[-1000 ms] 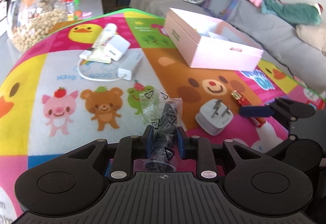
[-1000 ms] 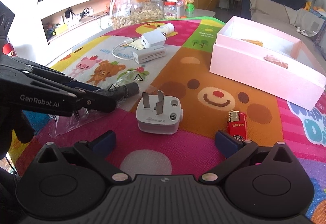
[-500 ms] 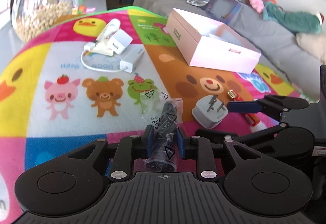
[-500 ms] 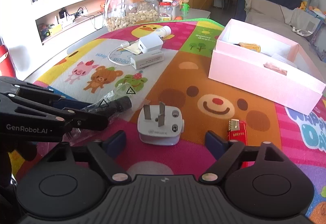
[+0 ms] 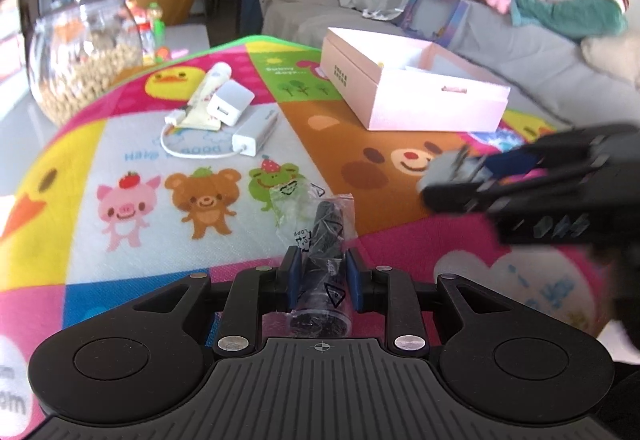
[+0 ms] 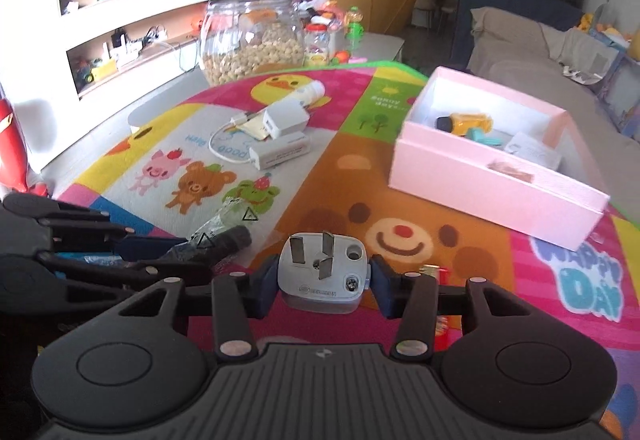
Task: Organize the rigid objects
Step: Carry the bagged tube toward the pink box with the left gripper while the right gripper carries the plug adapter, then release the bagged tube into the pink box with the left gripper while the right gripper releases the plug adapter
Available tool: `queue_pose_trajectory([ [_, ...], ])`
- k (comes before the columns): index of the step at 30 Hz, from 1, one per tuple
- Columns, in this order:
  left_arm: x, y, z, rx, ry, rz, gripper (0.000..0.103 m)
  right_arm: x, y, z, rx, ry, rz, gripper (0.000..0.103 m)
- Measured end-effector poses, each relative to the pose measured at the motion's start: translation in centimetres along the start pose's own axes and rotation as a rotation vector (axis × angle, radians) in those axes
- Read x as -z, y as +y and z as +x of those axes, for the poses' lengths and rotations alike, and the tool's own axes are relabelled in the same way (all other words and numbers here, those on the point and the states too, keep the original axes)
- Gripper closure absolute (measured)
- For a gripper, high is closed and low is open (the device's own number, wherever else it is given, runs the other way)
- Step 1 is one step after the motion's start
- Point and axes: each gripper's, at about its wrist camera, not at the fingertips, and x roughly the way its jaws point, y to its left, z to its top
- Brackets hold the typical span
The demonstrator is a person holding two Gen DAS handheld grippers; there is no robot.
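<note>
Pick-up step. Left gripper jaws clamp a bagged black part. Right gripper jaws are closing around the white plug adapter. Next, carry both to the pink box at two o'clock.

left tongs clamped, right tongs closing

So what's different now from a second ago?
The right tool has closed around the white plug adapter and lifted it off the play mat; its jaws are closing with the plug between them. A second ago they stood wide open and the plug sat on the mat. The left tool still clamps the bagged black part. The pink box, chargers and jar haven't moved.
</note>
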Motion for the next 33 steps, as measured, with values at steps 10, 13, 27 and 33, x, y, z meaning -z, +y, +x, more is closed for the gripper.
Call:
queue_pose_trajectory([
  [10, 0.7, -3.7, -2.0, 0.130, 0.001, 0.210, 0.078, 1.3, -4.0, -6.4, 0.147, -0.122, 0.078, 0.055],
  [13, -0.4, -4.7, -3.2, 0.151, -0.022, 0.266, 0.078, 1.6, -5.1, -8.2, 0.185, -0.178, 0.095, 0.055],
  [27, -21.9, -6.7, -0.4, 0.149, -0.398, 0.106, 0.078, 2.0, -9.5, -8.9, 0.292, -0.238, 0.177, 0.055],
  [33, -24.6, -7.0, 6.2, 0.236, -0.313, 0.047, 0.078, 2.3, -9.9, -8.3, 0.298, -0.221, 0.183, 0.056],
])
